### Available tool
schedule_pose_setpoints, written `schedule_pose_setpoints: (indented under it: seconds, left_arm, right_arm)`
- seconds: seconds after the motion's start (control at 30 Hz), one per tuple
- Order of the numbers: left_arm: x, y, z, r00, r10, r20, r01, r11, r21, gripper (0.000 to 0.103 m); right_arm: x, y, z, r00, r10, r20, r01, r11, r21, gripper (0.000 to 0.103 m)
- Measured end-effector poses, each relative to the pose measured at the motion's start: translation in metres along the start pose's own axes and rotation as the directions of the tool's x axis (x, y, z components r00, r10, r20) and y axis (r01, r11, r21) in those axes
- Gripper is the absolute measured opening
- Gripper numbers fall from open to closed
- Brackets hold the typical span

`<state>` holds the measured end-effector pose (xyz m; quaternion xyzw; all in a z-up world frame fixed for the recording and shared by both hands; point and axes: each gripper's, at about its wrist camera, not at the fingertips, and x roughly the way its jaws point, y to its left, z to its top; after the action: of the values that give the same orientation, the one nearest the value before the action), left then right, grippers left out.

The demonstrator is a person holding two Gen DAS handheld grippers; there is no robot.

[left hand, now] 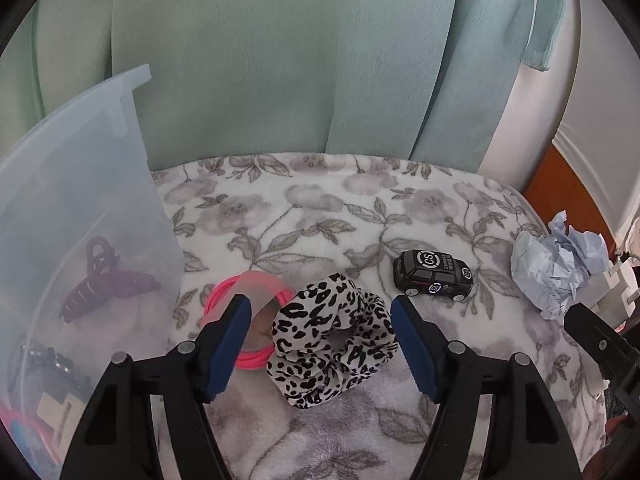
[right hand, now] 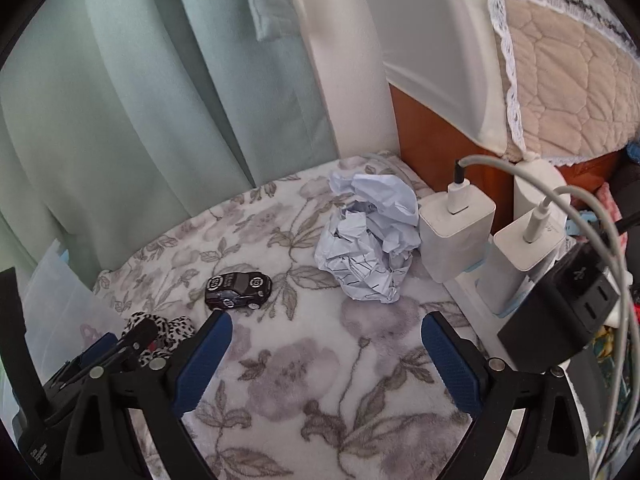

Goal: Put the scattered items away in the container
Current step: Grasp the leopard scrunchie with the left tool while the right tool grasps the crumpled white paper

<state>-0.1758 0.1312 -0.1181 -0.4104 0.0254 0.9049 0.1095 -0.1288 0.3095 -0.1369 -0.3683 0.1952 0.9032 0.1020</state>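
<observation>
Between the blue pads of the left gripper (left hand: 320, 344) lay the leopard-print scrunchie (left hand: 334, 344), bunched on the floral blanket (left hand: 280, 216) with its hole facing up. The jaws stood part-way apart, one pad on each side of the fabric and neither yet pressing it, so nothing was held. That was the relation the coming move turned on: the scrunchie sat straight ahead of and below this gripper, centred in the gap, and being a soft ring it had no long axis to line up with; closing and lifting looked sufficient.

Just beside it, toward the container, lay the pink hair ties (left hand: 244, 320), partly hidden behind the left pad and near enough to be caught up in the grasp. The translucent plastic container (left hand: 80, 184) stood at the blanket's left edge, close to this gripper, with a purple claw clip (left hand: 102, 280) and other small items already inside.

The right gripper (right hand: 324, 356) hung with its jaws wide and empty over bare blanket. Ahead of it the black toy car (right hand: 238, 290) lay to the left and the crumpled blue paper (right hand: 370, 240) toward the blanket's right edge, near the white chargers (right hand: 456, 236). The left hand was plainly nearer the scrunchie and the container; the paper fell more naturally to the right.
</observation>
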Motion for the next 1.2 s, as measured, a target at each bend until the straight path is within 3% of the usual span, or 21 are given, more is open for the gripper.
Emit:
schedule_pose_setpoints:
  seconds: [0.13, 0.2, 0.3, 0.63, 0.93, 1.2]
  left_arm:
    - [0.009, -0.002, 0.002, 1.0, 0.001, -0.003, -0.001, 1.0, 0.019, 0.072]
    - [0.013, -0.002, 0.002, 1.0, -0.004, -0.01, 0.004, 1.0, 0.023, 0.065]
    - [0.017, 0.0, 0.003, 1.0, -0.004, -0.017, 0.004, 1.0, 0.02, 0.062]
    - [0.024, -0.001, 0.002, 1.0, 0.009, -0.011, -0.009, 0.999, 0.041, 0.052]
    - [0.029, -0.007, 0.001, 1.0, 0.018, -0.005, -0.018, 0.998, 0.063, 0.047]
    - [0.03, -0.005, -0.001, 0.999, 0.037, 0.0, -0.037, 0.998, 0.059, 0.034]
  right_arm:
    - [0.016, -0.002, 0.003, 1.0, -0.014, -0.022, 0.014, 1.0, -0.003, 0.096]
    - [0.022, -0.002, 0.006, 1.0, -0.016, -0.021, 0.016, 1.0, -0.006, 0.094]
    - [0.031, 0.0, 0.01, 1.0, -0.026, -0.012, 0.026, 1.0, -0.004, 0.092]
    - [0.059, -0.016, 0.018, 0.996, -0.082, -0.022, 0.084, 0.992, 0.094, 0.082]
    - [0.075, -0.025, 0.024, 0.998, -0.047, -0.035, 0.053, 0.982, 0.179, 0.076]
    - [0.073, -0.024, 0.027, 0.999, -0.03, -0.027, 0.035, 0.982, 0.183, 0.07]
